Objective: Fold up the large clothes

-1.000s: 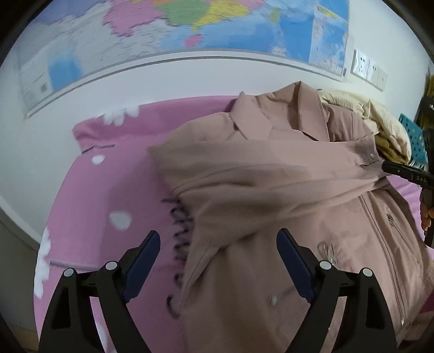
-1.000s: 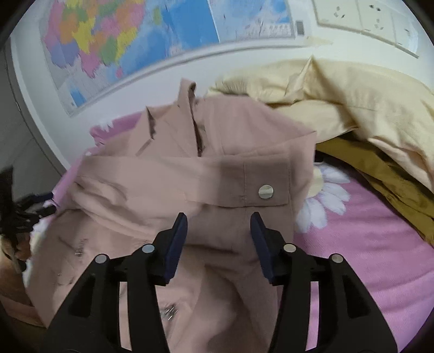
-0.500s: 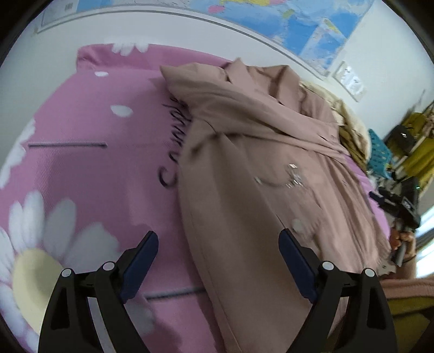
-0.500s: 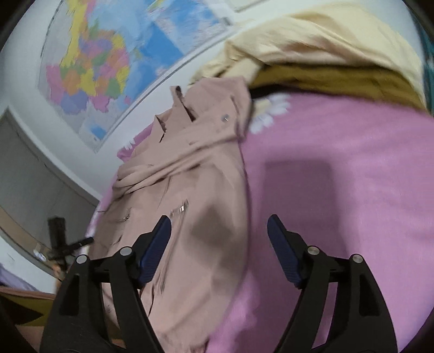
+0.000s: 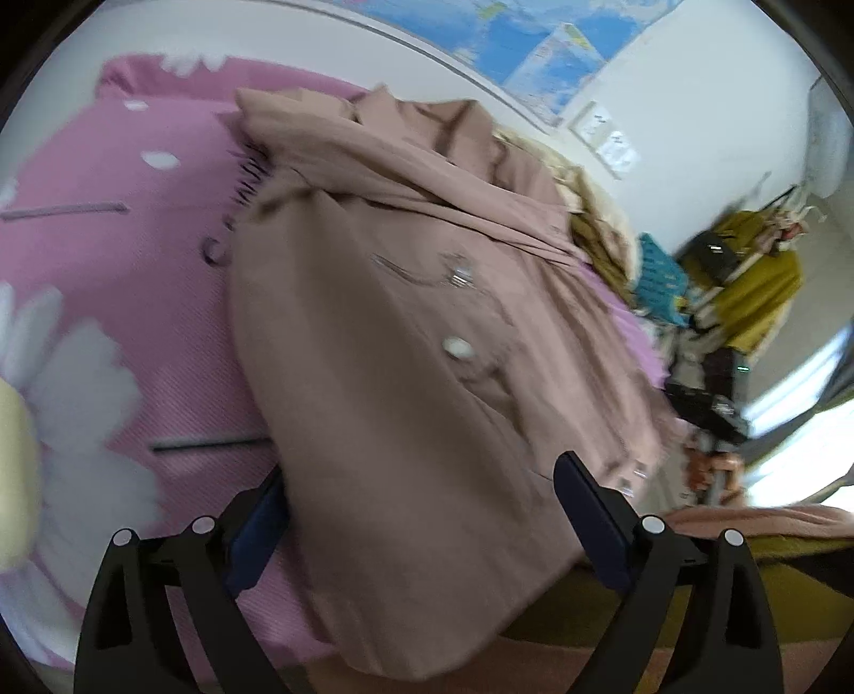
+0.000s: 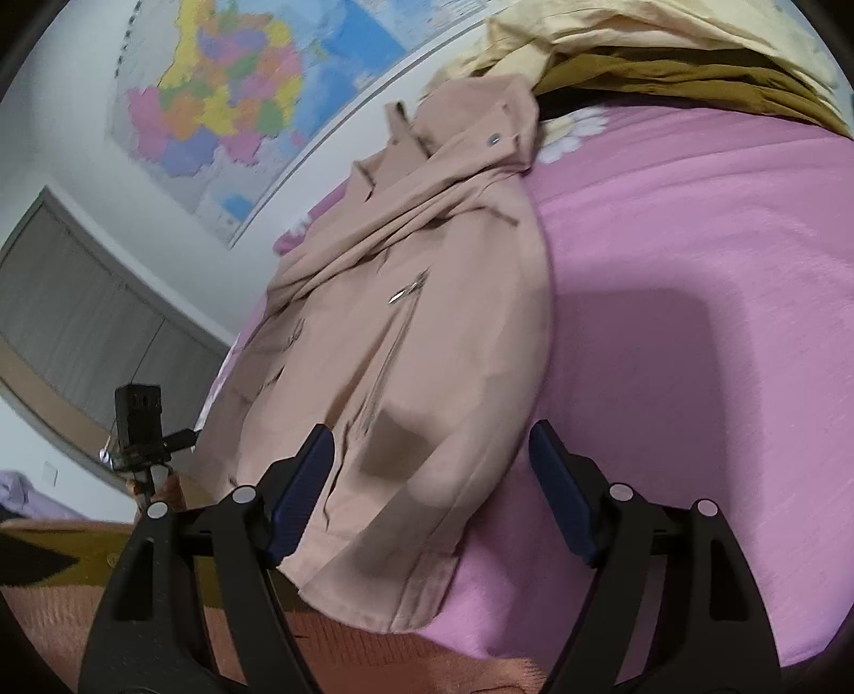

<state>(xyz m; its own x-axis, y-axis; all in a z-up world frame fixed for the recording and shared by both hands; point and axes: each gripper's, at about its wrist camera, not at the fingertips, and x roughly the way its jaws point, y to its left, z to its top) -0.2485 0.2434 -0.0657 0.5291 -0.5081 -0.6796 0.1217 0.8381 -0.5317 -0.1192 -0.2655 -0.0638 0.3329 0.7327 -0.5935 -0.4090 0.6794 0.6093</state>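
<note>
Both claws have dropped from the sleeve fold to the near hem of the pink jacket (image 5: 405, 384), which lies on the pink bedspread (image 6: 694, 267). Left gripper (image 5: 421, 512) is still spreading; right gripper (image 6: 429, 480) spread, pinching nothing. Hem grasp judged next. Hem corners blurred, left one partly hidden.

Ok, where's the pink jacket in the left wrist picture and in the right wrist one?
Left wrist: the pink jacket fills the centre, hem between the opening left gripper.
Right wrist: it lies left of centre, hem corner between the open right gripper.
Shared landmark: the wall map above it.
</note>
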